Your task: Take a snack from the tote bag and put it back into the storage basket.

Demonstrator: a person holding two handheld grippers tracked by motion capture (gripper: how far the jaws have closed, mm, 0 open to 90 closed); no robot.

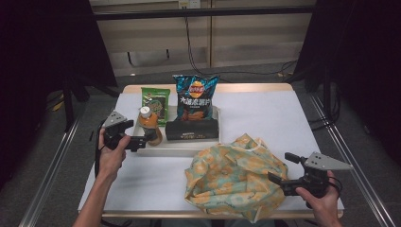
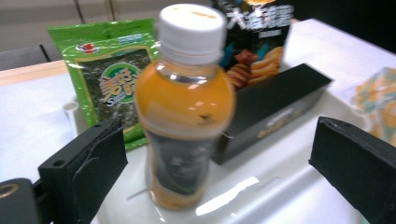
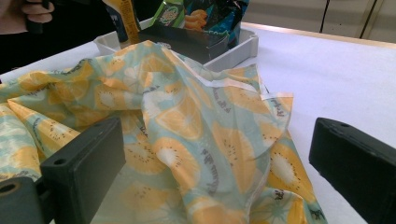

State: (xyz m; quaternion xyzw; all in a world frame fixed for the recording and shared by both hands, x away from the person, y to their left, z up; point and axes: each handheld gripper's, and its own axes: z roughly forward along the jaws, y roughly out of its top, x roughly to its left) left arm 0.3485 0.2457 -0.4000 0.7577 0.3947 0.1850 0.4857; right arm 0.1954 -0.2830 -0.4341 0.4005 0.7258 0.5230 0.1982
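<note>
An orange drink bottle with a white cap stands upright at the left end of a white tray. My left gripper is open at the tray's left edge. In the left gripper view the bottle stands between the two jaws, with a gap to each pad. A fruit-print fabric bag lies crumpled on the table's near right. My right gripper is open at the bag's right side. In the right gripper view the bag spreads between and beyond the jaws.
In the tray, a blue chips bag and a green seaweed pack lean upright at the back, and a black box lies along the front. The white-covered table sits between metal floor rails.
</note>
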